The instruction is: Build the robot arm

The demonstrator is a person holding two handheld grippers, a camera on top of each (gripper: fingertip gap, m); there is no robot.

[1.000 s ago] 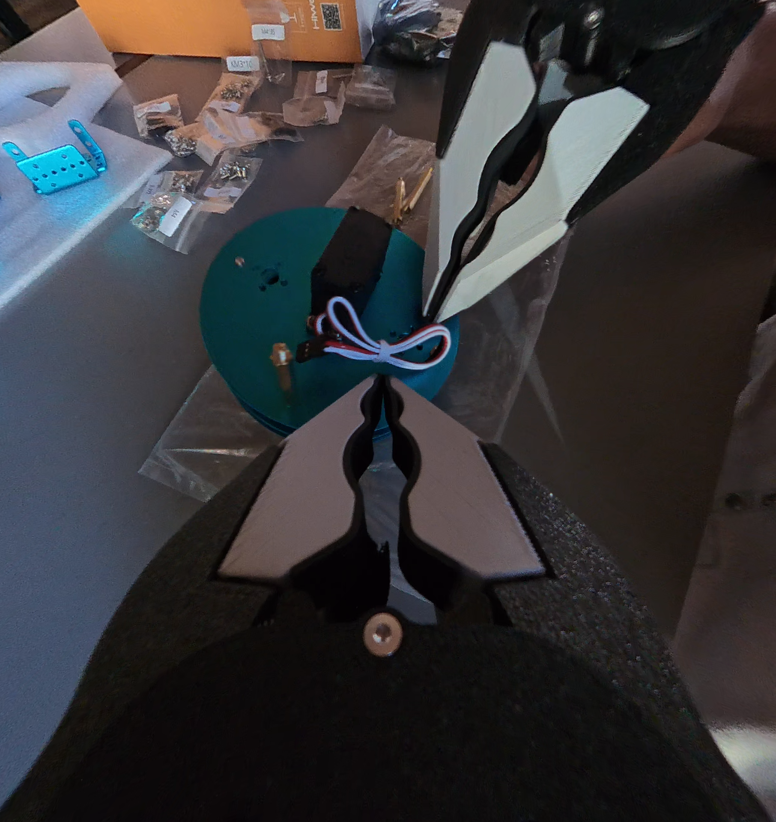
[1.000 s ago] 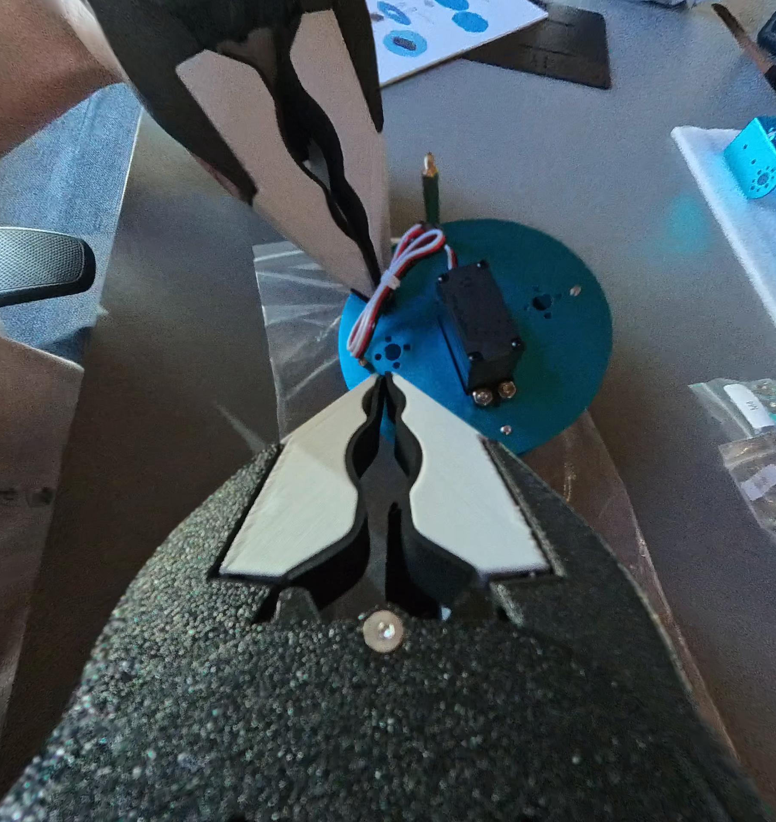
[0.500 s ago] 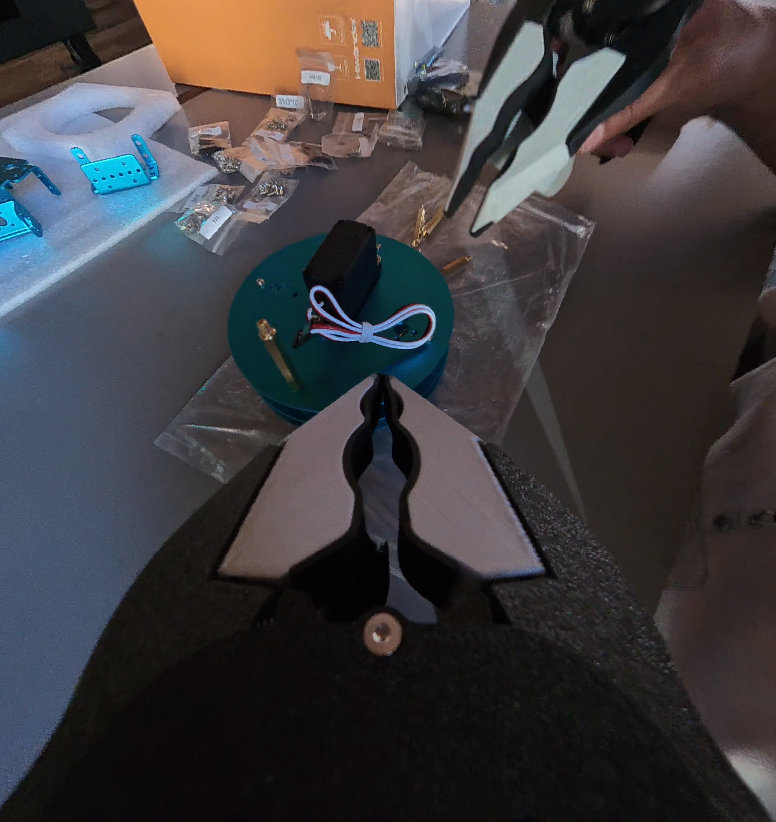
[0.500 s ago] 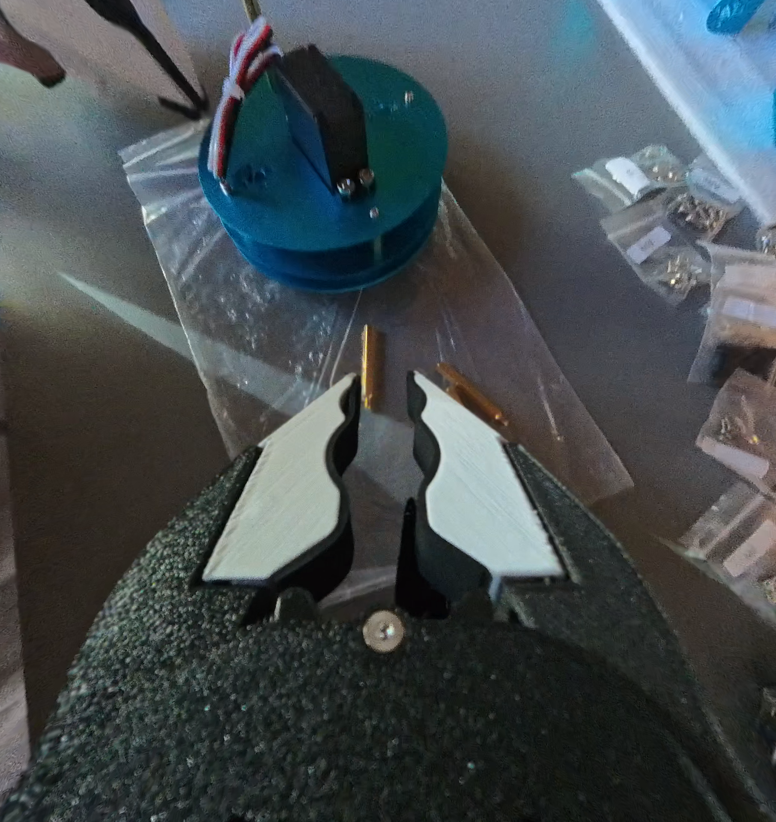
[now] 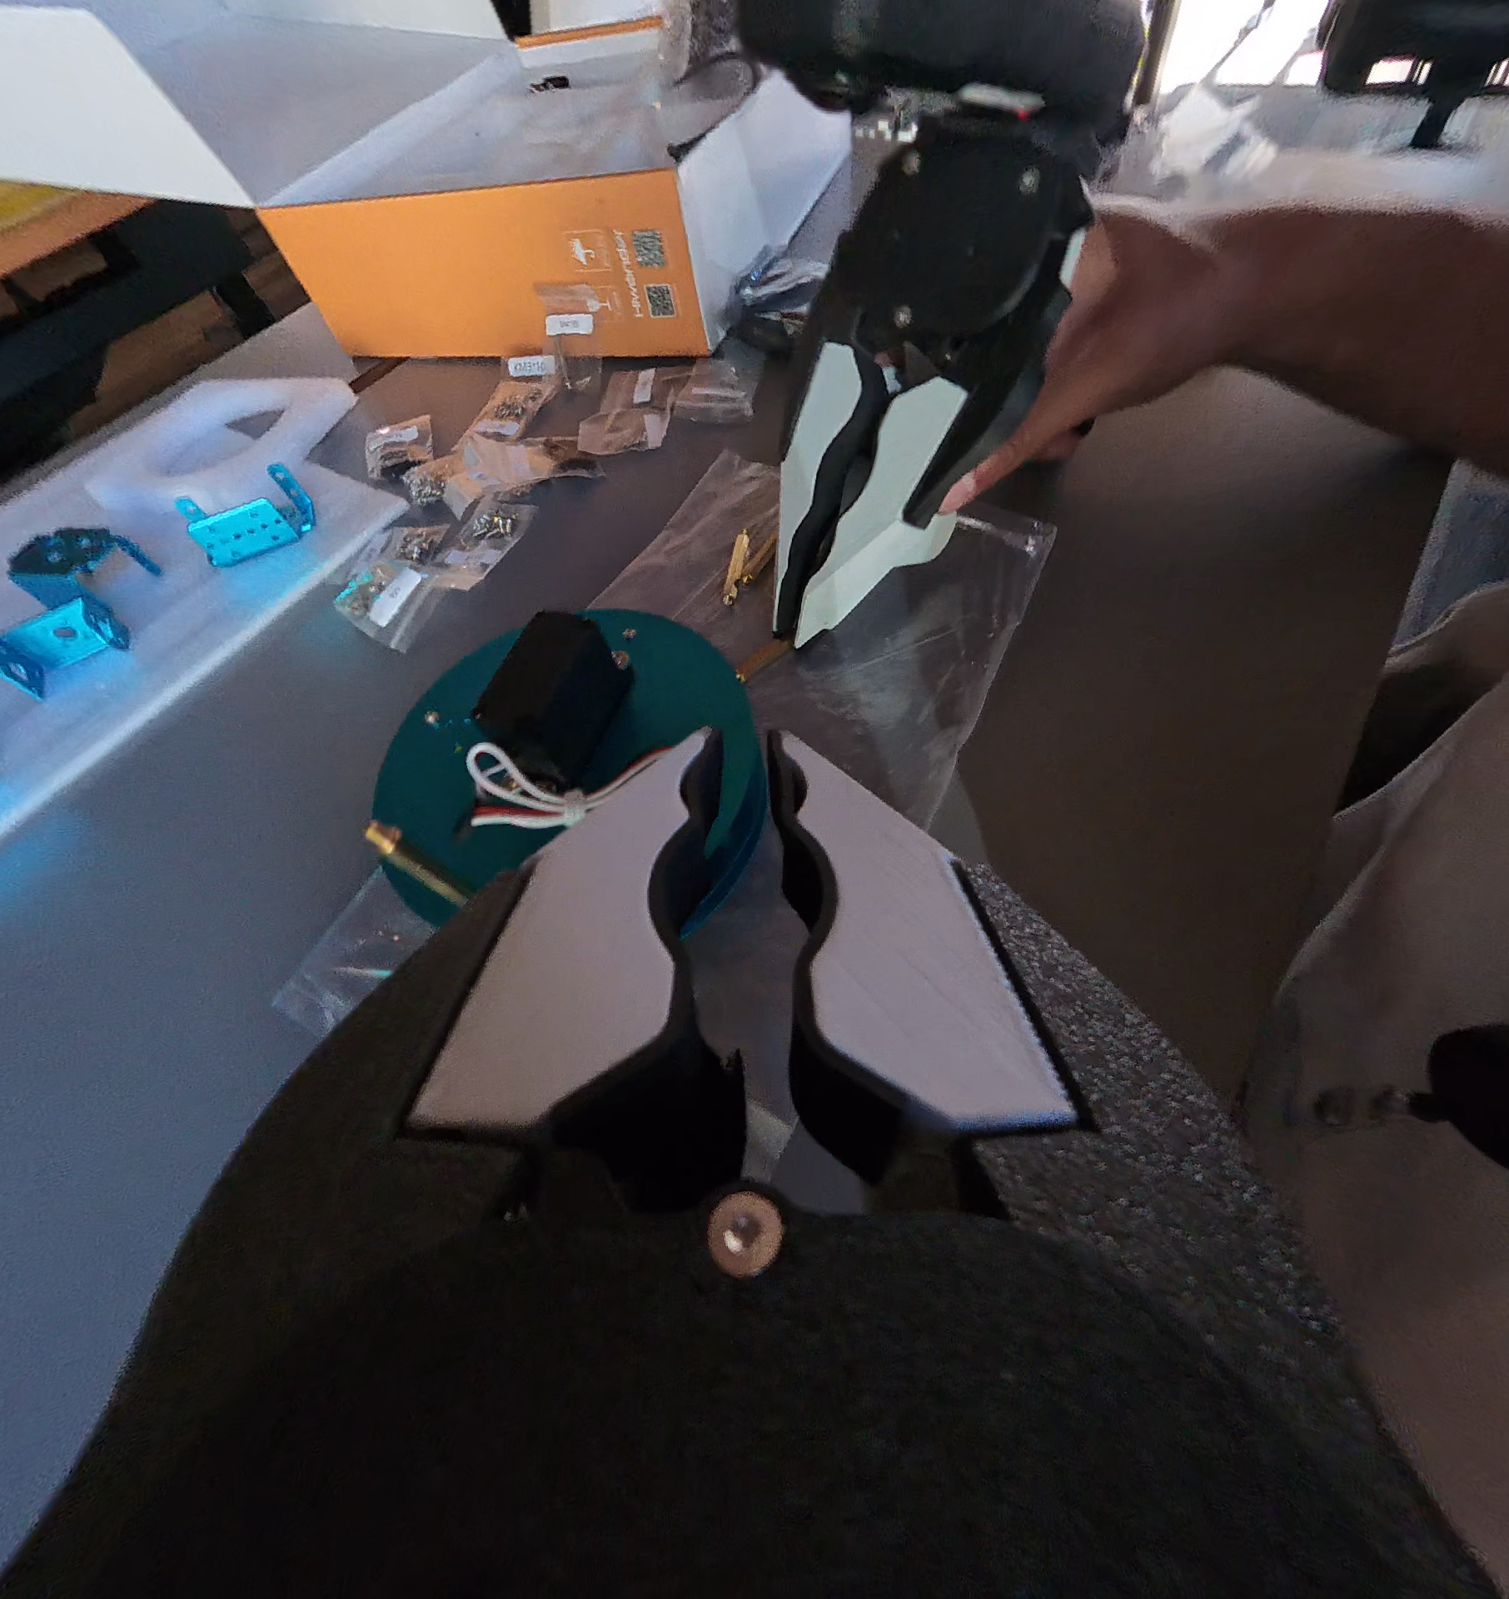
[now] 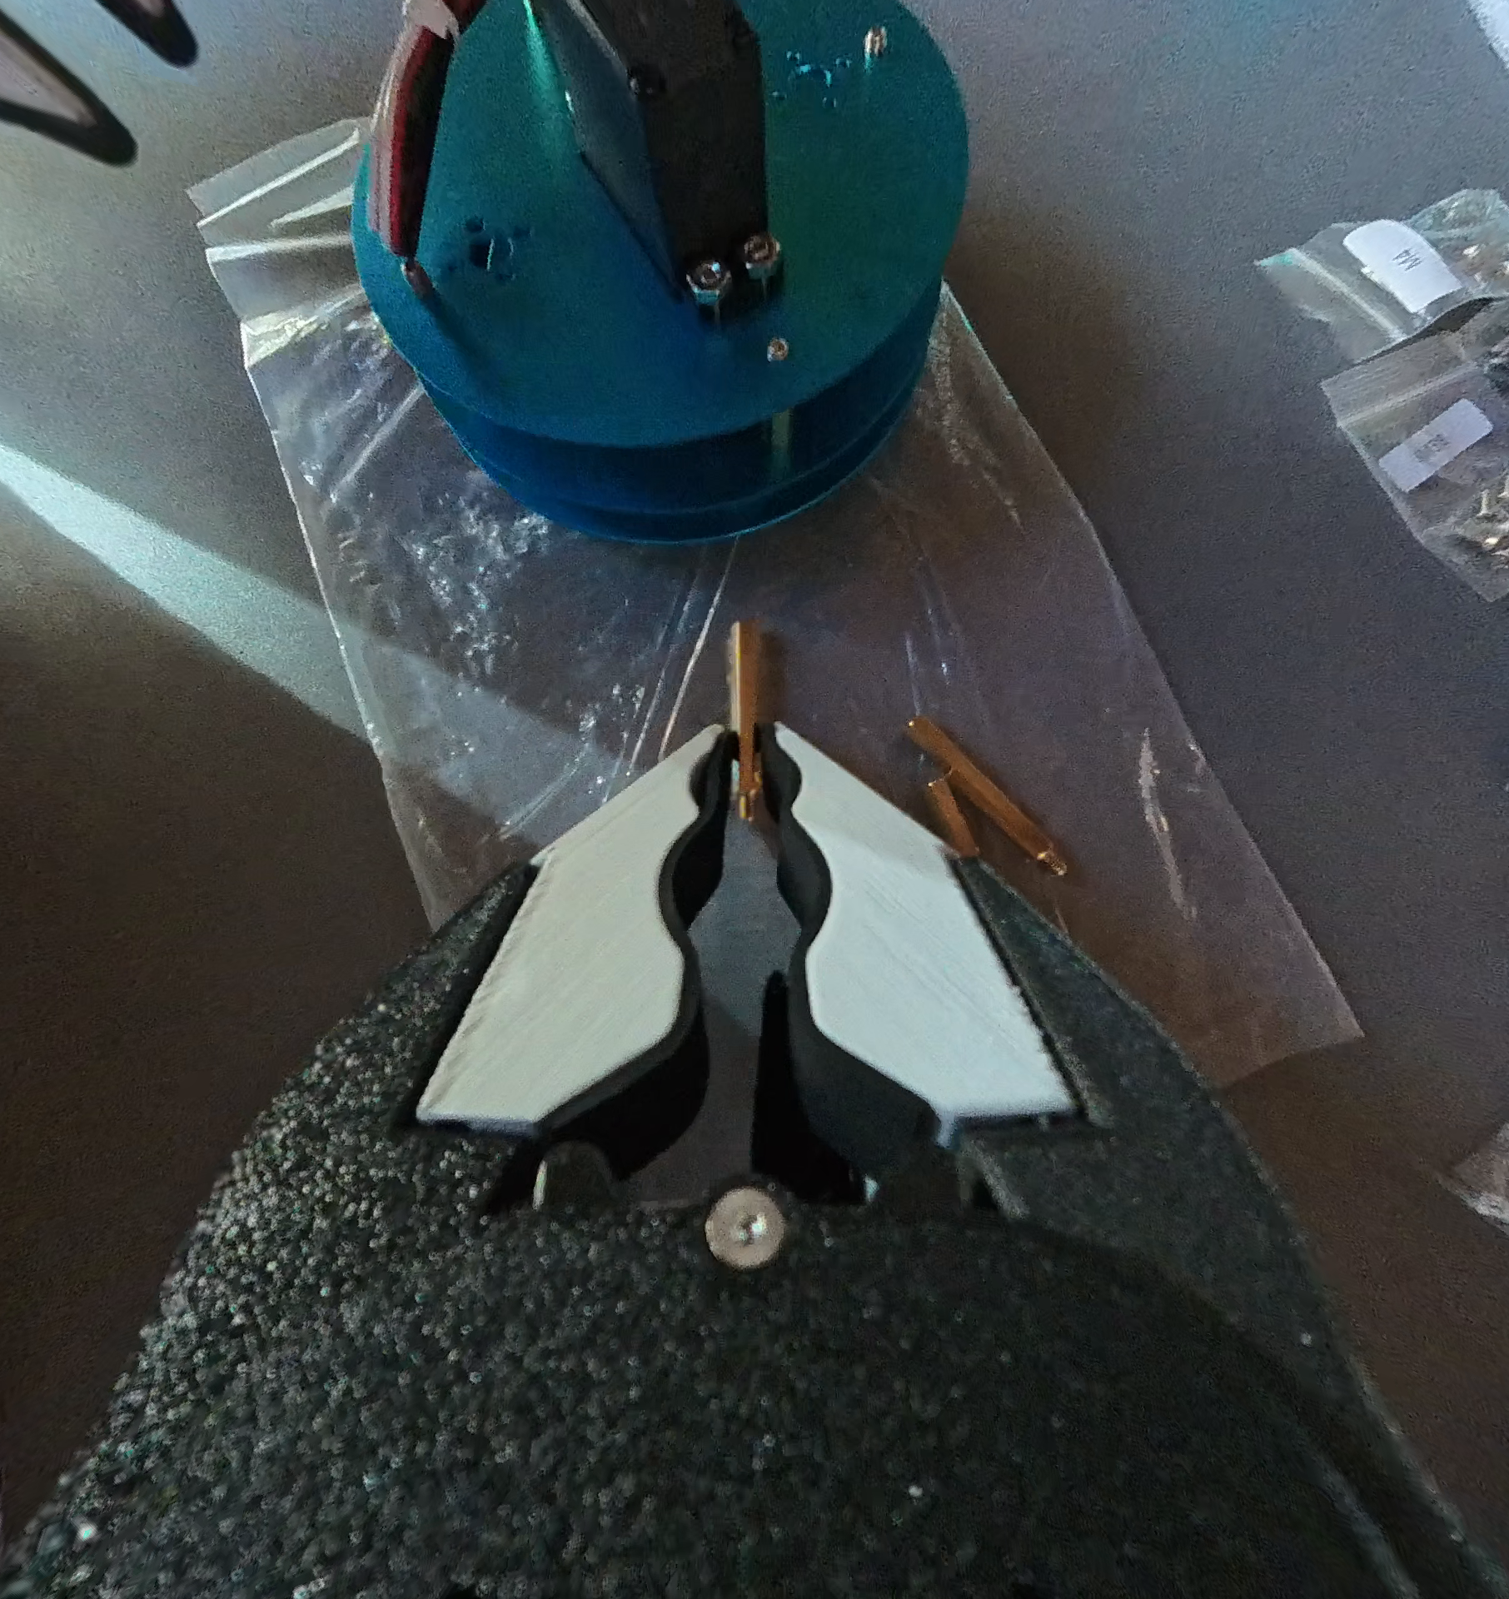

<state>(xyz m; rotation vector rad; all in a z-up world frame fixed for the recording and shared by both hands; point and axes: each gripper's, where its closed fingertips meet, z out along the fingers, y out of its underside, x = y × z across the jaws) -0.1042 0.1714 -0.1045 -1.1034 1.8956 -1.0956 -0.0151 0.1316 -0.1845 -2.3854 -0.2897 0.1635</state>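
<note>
Since half a second earlier, the right gripper [image 6: 749, 744] had dropped onto the clear plastic bag [image 6: 509, 606] and narrowed its jaws from a plain gap to a thin one around a brass standoff [image 6: 747, 692], while the left gripper [image 5: 738, 735] had gone from closed to slightly parted. The standoff lay on the bag with its near end between the right fingertips and its far end pointing toward the blue round base [image 6: 647, 372]; whether the pads actually pressed it could not be told. Two more brass standoffs [image 6: 985, 792] lay crossed just to the right of that gripper, on the same bag. The left gripper held nothing and hovered above the near edge of the blue base, beside the black servo [image 5: 552, 683] mounted on top and its bundled red, white and black wire [image 5: 526, 800]. Another brass post [image 5: 409, 857] stuck out from the base at the left. In the left wrist view a hand [image 5: 1106, 346] gripped the right tool. Small bags of screws [image 5: 465, 484], blue metal brackets [image 5: 245, 528] on white foam [image 5: 215, 433] and an orange box [image 5: 491, 268] sat farther back on the grey table [image 5: 128, 995].
</note>
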